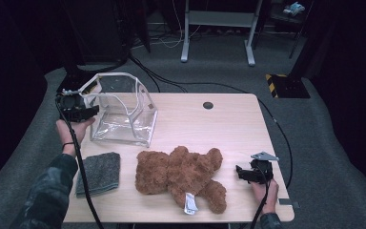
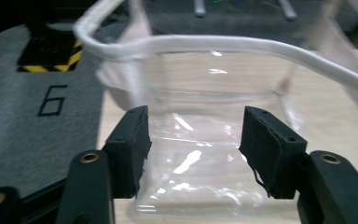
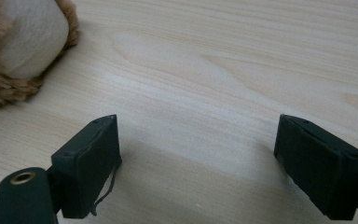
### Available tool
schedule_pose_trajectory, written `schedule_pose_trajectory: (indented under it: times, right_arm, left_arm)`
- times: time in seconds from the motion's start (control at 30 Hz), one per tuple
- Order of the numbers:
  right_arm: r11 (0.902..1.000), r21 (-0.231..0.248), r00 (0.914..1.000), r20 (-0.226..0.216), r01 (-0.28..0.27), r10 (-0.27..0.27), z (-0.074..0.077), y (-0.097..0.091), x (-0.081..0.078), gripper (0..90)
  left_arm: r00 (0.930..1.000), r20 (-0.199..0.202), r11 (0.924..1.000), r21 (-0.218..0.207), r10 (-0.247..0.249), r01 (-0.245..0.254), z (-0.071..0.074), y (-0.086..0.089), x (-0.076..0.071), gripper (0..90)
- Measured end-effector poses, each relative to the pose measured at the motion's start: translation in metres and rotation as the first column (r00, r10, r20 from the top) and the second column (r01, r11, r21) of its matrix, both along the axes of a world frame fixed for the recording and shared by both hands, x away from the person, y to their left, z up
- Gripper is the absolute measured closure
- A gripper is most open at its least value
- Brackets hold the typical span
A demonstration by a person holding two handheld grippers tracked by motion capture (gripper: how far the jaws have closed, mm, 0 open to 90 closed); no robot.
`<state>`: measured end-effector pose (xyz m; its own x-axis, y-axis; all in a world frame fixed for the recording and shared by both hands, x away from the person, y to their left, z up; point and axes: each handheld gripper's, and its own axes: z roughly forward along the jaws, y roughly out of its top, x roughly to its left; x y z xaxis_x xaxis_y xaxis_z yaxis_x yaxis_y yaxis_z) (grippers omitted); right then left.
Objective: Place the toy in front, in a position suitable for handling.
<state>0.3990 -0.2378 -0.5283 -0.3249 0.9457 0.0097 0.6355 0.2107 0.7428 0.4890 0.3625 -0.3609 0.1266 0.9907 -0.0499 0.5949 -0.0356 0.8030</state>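
Clear plastic bag with white trim point(image 1: 121, 110) stands at my light wooden surface's point(image 1: 228, 125) far left; my left jaws point(image 2: 193, 140) gape just before its wall, pinching nothing. My right jaws point(image 3: 198, 161) stand spread over bare wood beside the brown plush teddy bear point(image 1: 183, 175).

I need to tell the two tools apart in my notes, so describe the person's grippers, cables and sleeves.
Both grippers are black with two blocky, dark-padded jaws and brass-coloured rivets at the jaw arms. The left gripper trails a black cable along a camouflage-patterned sleeve, and a dark band circles that wrist. The right gripper carries a grey three-cornered plate on top and its own black cable; its sleeve cuff looks dark.
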Motion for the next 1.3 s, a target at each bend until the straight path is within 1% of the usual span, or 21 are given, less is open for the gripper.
schedule_pose_trajectory:
  times: [0.07, 0.13, 0.23, 0.33, 0.4, 0.47, 0.57, 0.63, 0.73, 0.8, 0.83, 0.87, 0.97, 1.0, 1.03, 1.07, 1.13, 1.2, 1.23, 1.27, 1.3]
  right_arm:
    - [1.0, -0.002, 1.0, 0.0, 0.001, -0.001, 0.0, 0.0, 0.0, 13.7]
    - [1.0, 0.001, 1.0, 0.0, 0.0, 0.0, 0.0, 0.0, 0.0, 13.7]
    - [1.0, 0.002, 1.0, -0.001, 0.003, -0.003, 0.0, 0.0, 0.0, 13.7]
    - [1.0, 0.0, 1.0, -0.001, 0.005, -0.005, 0.0, 0.0, 0.0, 13.7]
    - [1.0, 0.0, 1.0, -0.001, 0.005, -0.005, 0.0, 0.0, 0.0, 13.7]
    - [1.0, 0.002, 1.0, -0.002, 0.005, -0.005, 0.0, 0.0, 0.0, 13.7]
    - [1.0, 0.0, 1.0, -0.001, 0.005, -0.005, 0.0, 0.0, 0.0, 13.7]
    - [1.0, 0.0, 1.0, -0.001, 0.005, -0.005, 0.0, 0.0, 0.0, 13.7]
    - [1.0, -0.001, 1.0, -0.001, 0.006, -0.006, 0.0, 0.0, 0.0, 13.7]
    - [1.0, -0.001, 1.0, 0.0, 0.004, -0.004, 0.0, 0.0, 0.0, 13.7]
    - [1.0, 0.002, 1.0, -0.001, 0.004, -0.004, 0.0, 0.0, 0.0, 13.7]
    - [1.0, -0.001, 1.0, -0.001, 0.006, -0.006, 0.0, 0.0, 0.0, 13.7]
    - [1.0, 0.0, 1.0, -0.001, 0.006, -0.006, 0.0, 0.0, 0.0, 13.7]
    - [1.0, -0.001, 1.0, -0.001, 0.006, -0.006, 0.0, 0.0, 0.0, 13.7]
    - [1.0, -0.001, 1.0, -0.001, 0.006, -0.006, 0.0, 0.0, 0.0, 13.7]
    - [1.0, -0.001, 1.0, -0.001, 0.005, -0.005, 0.0, 0.0, 0.0, 13.7]
    - [1.0, -0.001, 1.0, -0.002, 0.005, -0.005, 0.0, 0.0, 0.0, 13.7]
    - [1.0, 0.0, 1.0, -0.002, 0.006, -0.006, 0.0, 0.0, 0.0, 13.7]
    - [1.0, 0.0, 1.0, -0.001, 0.005, -0.005, 0.0, 0.0, 0.0, 13.7]
    - [1.0, -0.001, 1.0, -0.002, 0.005, -0.005, 0.0, 0.0, 0.0, 13.7]
    - [1.0, -0.001, 1.0, -0.002, 0.005, -0.005, 0.0, 0.0, 0.0, 13.7]
  left_arm:
    - [0.9994, -0.01, 0.9993, -0.016, -0.034, 0.034, -0.004, -0.008, -0.005, 37.5]
    - [0.9976, -0.018, 0.9978, -0.009, -0.066, 0.066, -0.009, -0.018, -0.009, 35.8]
    - [0.9939, -0.03, 0.9942, -0.018, -0.107, 0.106, -0.015, -0.032, -0.013, 34.0]
    - [0.9876, -0.046, 0.9886, -0.025, -0.15, 0.149, -0.021, -0.046, -0.017, 31.7]
    - [0.9816, -0.061, 0.9833, -0.028, -0.181, 0.18, -0.024, -0.056, -0.019, 30.6]
    - [0.9765, -0.06, 0.978, -0.041, -0.207, 0.204, -0.026, -0.065, -0.021, 30.0]
    - [0.9706, -0.056, 0.972, -0.035, -0.234, 0.232, -0.028, -0.079, -0.021, 30.1]
    - [0.9701, -0.045, 0.971, -0.027, -0.238, 0.237, -0.028, -0.085, -0.018, 31.8]
    - [0.9703, -0.047, 0.9712, -0.03, -0.237, 0.236, -0.031, -0.095, -0.01, 39.0]
    - [0.9713, -0.055, 0.9728, -0.022, -0.232, 0.231, -0.035, -0.1, -0.005, 49.2]
    - [0.9715, -0.057, 0.9731, -0.026, -0.23, 0.229, -0.036, -0.102, -0.002, 52.0]
    - [0.9722, -0.06, 0.9741, -0.016, -0.226, 0.226, -0.038, -0.104, 0.0, 59.7]
    - [0.9768, -0.038, 0.9775, -0.008, -0.211, 0.211, -0.039, -0.106, 0.006, 67.5]
    - [0.9772, -0.035, 0.9778, -0.003, -0.21, 0.21, -0.039, -0.105, 0.008, 69.8]
    - [0.9797, -0.034, 0.9803, -0.009, -0.198, 0.198, -0.039, -0.105, 0.009, 71.7]
    - [0.9798, -0.033, 0.9803, 0.004, -0.197, 0.198, -0.039, -0.104, 0.011, 73.3]
    - [0.9832, -0.028, 0.9836, -0.01, -0.18, 0.18, -0.039, -0.104, 0.015, 74.4]
    - [0.9844, -0.02, 0.9841, 0.027, -0.175, 0.175, -0.039, -0.105, 0.018, 74.4]
    - [0.9855, -0.025, 0.9855, 0.022, -0.168, 0.168, -0.04, -0.106, 0.019, 74.6]
    - [0.9855, -0.027, 0.9853, 0.03, -0.168, 0.168, -0.041, -0.106, 0.022, 74.6]
    - [0.9874, -0.025, 0.9875, 0.021, -0.156, 0.157, -0.041, -0.106, 0.023, 74.6]
